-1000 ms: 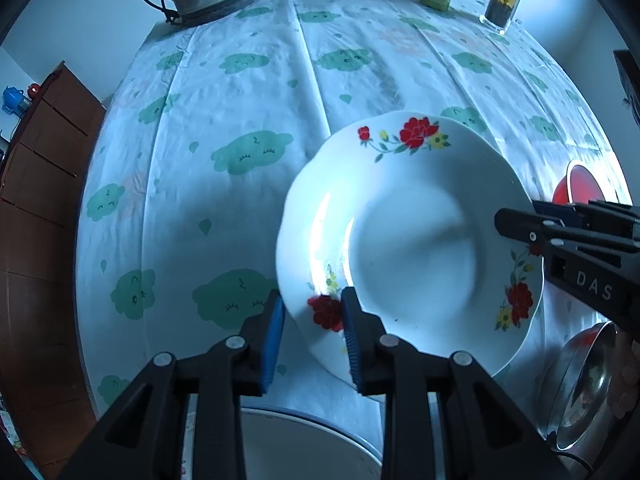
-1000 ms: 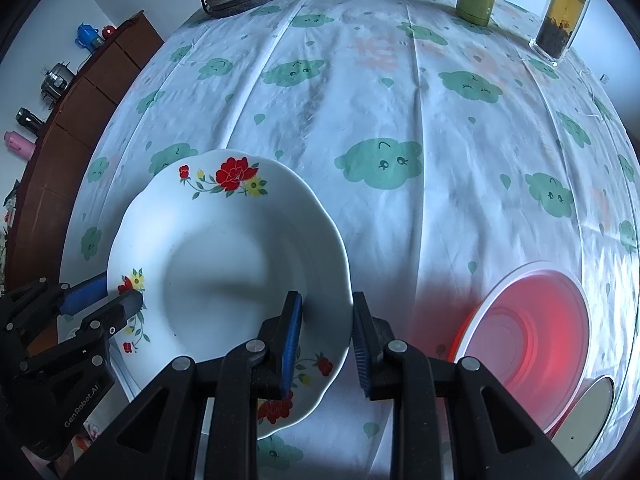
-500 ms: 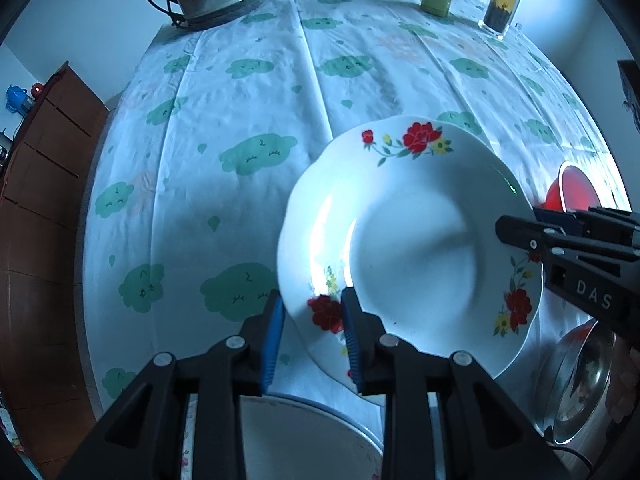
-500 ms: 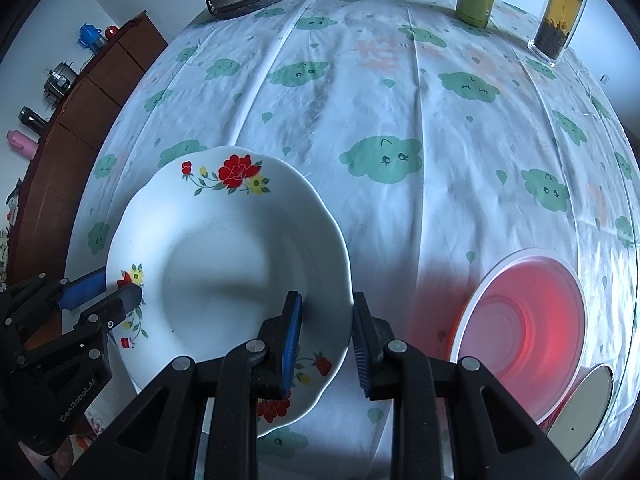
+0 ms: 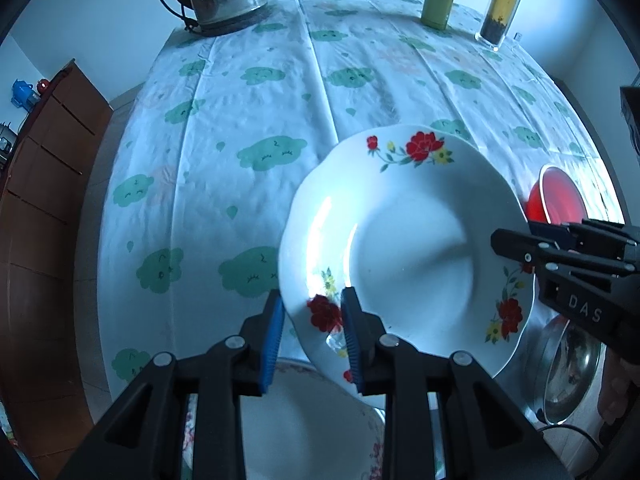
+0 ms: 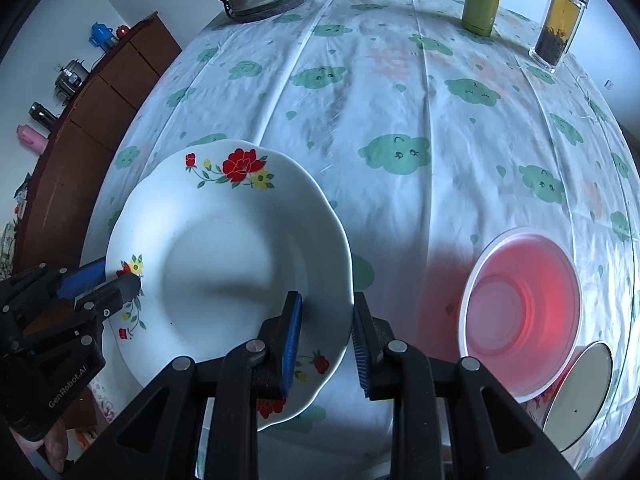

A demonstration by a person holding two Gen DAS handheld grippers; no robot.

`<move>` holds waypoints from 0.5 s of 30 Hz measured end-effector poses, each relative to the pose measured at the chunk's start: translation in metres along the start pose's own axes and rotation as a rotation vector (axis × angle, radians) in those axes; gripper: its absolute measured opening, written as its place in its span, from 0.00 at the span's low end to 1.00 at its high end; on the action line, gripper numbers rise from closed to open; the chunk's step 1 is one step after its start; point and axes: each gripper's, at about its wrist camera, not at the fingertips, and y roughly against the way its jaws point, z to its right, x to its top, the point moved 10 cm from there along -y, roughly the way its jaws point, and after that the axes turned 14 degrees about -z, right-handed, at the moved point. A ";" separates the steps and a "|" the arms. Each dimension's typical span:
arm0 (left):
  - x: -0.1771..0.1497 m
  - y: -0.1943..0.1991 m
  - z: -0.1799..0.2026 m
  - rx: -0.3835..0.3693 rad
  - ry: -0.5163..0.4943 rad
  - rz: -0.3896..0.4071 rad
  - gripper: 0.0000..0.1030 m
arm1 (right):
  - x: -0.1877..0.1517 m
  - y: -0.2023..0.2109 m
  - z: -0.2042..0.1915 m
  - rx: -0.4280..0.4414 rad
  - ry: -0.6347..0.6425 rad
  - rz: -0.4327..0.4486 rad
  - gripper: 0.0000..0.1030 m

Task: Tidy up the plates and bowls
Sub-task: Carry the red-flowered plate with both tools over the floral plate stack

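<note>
White flowered plate (image 5: 404, 240) – apparently clear of the table – rim pinched by both grippers (image 5: 312, 332) (image 6: 326, 332)

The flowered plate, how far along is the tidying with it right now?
Nothing looks stacked yet. In hand: the flowered plate, gripped on opposite rims by the left tool and right tool, above the tablecloth. Left: the red bowl, a steel bowl and a white dish.

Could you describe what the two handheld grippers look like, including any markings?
Both the left gripper and right gripper are black, angular, triangulated frames with round silver rivets and two fingers faced with ribbed blue pads. Seen from across, the left body reads "GenRobot.AI" in white, while the right shows "DAS".
</note>
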 end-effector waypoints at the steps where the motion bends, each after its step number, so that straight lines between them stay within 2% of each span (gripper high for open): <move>1: -0.002 0.000 -0.001 0.002 0.001 -0.001 0.26 | -0.001 0.000 -0.001 0.002 0.001 0.000 0.26; 15: -0.034 0.002 -0.014 0.006 0.033 -0.011 0.26 | -0.023 -0.002 -0.024 0.006 0.048 -0.012 0.26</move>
